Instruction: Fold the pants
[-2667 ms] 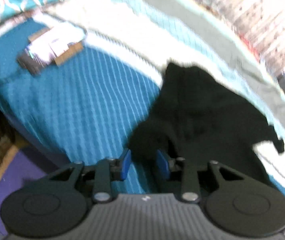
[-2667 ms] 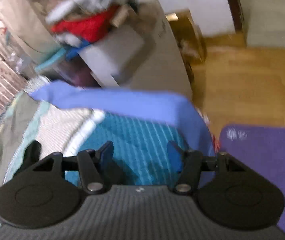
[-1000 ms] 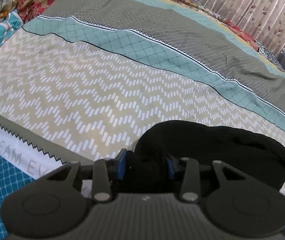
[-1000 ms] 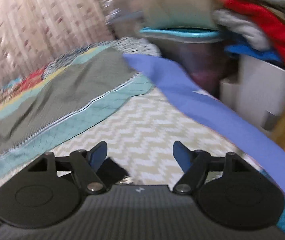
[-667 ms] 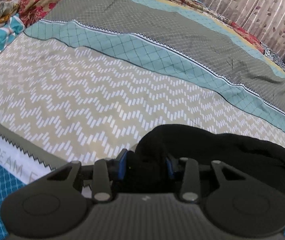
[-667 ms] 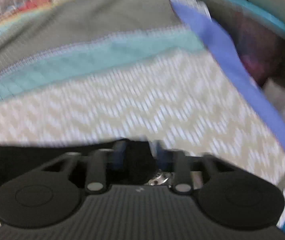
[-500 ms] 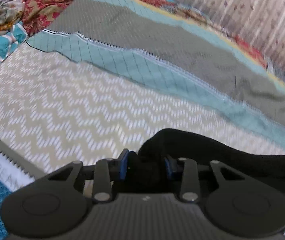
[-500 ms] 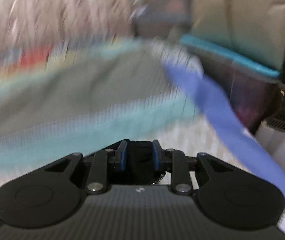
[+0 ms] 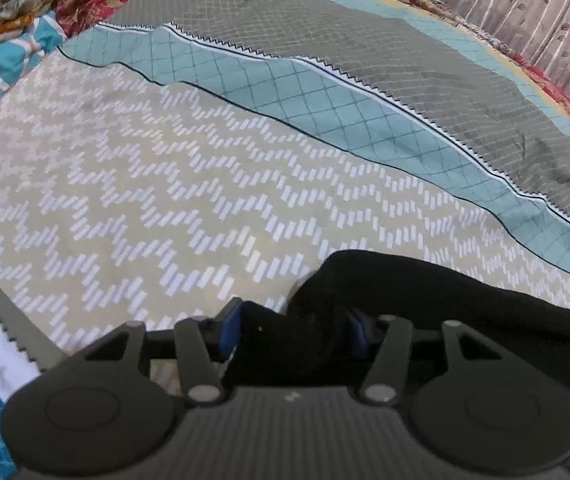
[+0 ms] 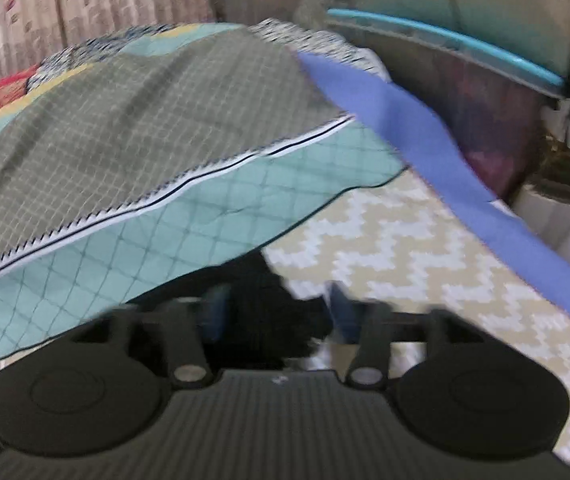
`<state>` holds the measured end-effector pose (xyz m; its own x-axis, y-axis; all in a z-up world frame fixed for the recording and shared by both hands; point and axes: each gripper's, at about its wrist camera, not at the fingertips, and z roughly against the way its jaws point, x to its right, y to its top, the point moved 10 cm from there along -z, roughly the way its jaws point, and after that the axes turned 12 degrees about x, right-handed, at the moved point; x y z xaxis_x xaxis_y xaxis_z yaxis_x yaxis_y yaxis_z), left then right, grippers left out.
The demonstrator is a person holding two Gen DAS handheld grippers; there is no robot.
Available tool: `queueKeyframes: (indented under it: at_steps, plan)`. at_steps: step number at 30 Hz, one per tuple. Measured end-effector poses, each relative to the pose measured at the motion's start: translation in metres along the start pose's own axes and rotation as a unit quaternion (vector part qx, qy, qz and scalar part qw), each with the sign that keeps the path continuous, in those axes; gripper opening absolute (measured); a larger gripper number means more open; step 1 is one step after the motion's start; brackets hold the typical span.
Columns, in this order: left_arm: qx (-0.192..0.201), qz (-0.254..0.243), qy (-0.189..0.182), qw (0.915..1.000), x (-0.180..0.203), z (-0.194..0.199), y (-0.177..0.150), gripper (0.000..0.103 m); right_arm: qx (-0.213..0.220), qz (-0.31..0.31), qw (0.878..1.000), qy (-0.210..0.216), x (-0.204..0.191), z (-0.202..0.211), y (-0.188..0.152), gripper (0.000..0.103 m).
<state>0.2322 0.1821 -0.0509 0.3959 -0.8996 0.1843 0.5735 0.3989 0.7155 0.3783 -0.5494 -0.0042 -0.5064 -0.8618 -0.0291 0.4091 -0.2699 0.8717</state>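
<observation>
Both grippers are releasing. Half a second ago the left gripper (image 9: pixel 293 326) pinched a bunch of the black pants (image 9: pixel 445 304) tightly; now its blue fingers (image 9: pixel 229 330) are spreading, with the cloth between them but slack, no longer squeezed. The right gripper (image 10: pixel 277 312) has likewise gone from a narrow pinch to fingers (image 10: pixel 341 312) parting; black cloth (image 10: pixel 269 304) fills the left part of the gap and does not reach the right finger.

Judgement: the pants have been carried to the bed and are being let go, so a laying-out or fold step is ending; the garment looks bunched rather than flat, and smoothing is probably still required.

The pants lie on the bedspread (image 9: pixel 165 184), on its beige zigzag band, just below the teal diamond band, stretching from the left gripper toward the right edge of its view.

Both grippers point downward at the bedspread, low over it, the right one at the pants' far end near the bedspread's blue border (image 10: pixel 425 136)
</observation>
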Motion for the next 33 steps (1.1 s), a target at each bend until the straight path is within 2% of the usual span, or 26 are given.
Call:
queueKeyframes:
  at_steps: [2,5,8,10,12,14,15,16,18,20,21,22,23,25,27,28,29,32,33]
  plan:
    - [0.004,-0.001,-0.005,1.0000,-0.002,0.014,0.002,0.055,0.006,-0.035,0.999,0.006,0.012,0.016,0.007,0.070]
    - [0.013,-0.007,-0.024,0.9996,-0.009,0.045,0.003,0.056,-0.004,-0.078,0.996,0.053,0.021,0.046,0.005,0.069]
    - [0.017,-0.017,-0.041,0.9989,-0.023,0.080,-0.007,0.063,-0.027,-0.081,0.983,0.161,0.010,0.094,-0.008,0.069]
    - [0.013,-0.021,-0.045,0.9987,-0.039,0.102,-0.021,0.071,-0.053,-0.042,0.966,0.249,-0.013,0.138,-0.031,0.069]
    - [0.005,-0.015,-0.047,0.9988,-0.055,0.118,-0.034,0.072,-0.081,0.006,0.937,0.340,-0.043,0.188,-0.063,0.069]
    - [-0.011,0.012,-0.054,0.9984,-0.071,0.133,-0.050,0.074,-0.121,0.045,0.897,0.424,-0.076,0.239,-0.103,0.069]
    - [-0.022,0.032,-0.060,0.9974,-0.079,0.139,-0.059,0.081,-0.139,0.061,0.877,0.456,-0.091,0.261,-0.122,0.069]
    - [-0.034,0.054,-0.068,0.9956,-0.088,0.145,-0.069,0.084,-0.156,0.079,0.857,0.485,-0.106,0.283,-0.143,0.069]
    - [-0.046,0.088,-0.076,0.9922,-0.101,0.155,-0.084,0.086,-0.181,0.115,0.826,0.521,-0.132,0.316,-0.179,0.070]
    - [-0.053,0.120,-0.082,0.9880,-0.112,0.165,-0.097,0.086,-0.193,0.151,0.803,0.543,-0.155,0.341,-0.210,0.069]
    - [-0.056,0.135,-0.087,0.9854,-0.116,0.171,-0.104,0.086,-0.197,0.168,0.800,0.541,-0.163,0.346,-0.222,0.058]
    - [-0.058,0.144,-0.092,0.9835,-0.120,0.175,-0.109,0.086,-0.196,0.197,0.802,0.528,-0.169,0.346,-0.232,0.032]
    - [-0.058,0.149,-0.095,0.9826,-0.120,0.180,-0.114,0.086,-0.185,0.235,0.810,0.505,-0.176,0.343,-0.239,0.011]
    - [-0.054,0.153,-0.104,0.9812,-0.120,0.186,-0.120,0.086,-0.140,0.235,0.837,0.474,-0.188,0.334,-0.223,0.011]
    - [-0.059,0.164,-0.116,0.9778,-0.115,0.187,-0.126,0.086,-0.077,0.221,0.875,0.424,-0.199,0.316,-0.198,0.011]
    - [-0.062,0.169,-0.123,0.9759,-0.112,0.186,-0.127,0.086,-0.062,0.209,0.888,0.405,-0.202,0.309,-0.191,0.012]
    - [-0.064,0.173,-0.132,0.9741,-0.108,0.186,-0.129,0.086,-0.064,0.200,0.896,0.392,-0.204,0.304,-0.191,0.016]
    - [-0.070,0.172,-0.152,0.9707,-0.092,0.185,-0.133,0.086,-0.093,0.228,0.892,0.379,-0.206,0.306,-0.205,0.050]
    - [-0.075,0.174,-0.160,0.9689,-0.088,0.184,-0.135,0.087,-0.083,0.226,0.894,0.378,-0.199,0.312,-0.201,0.050]
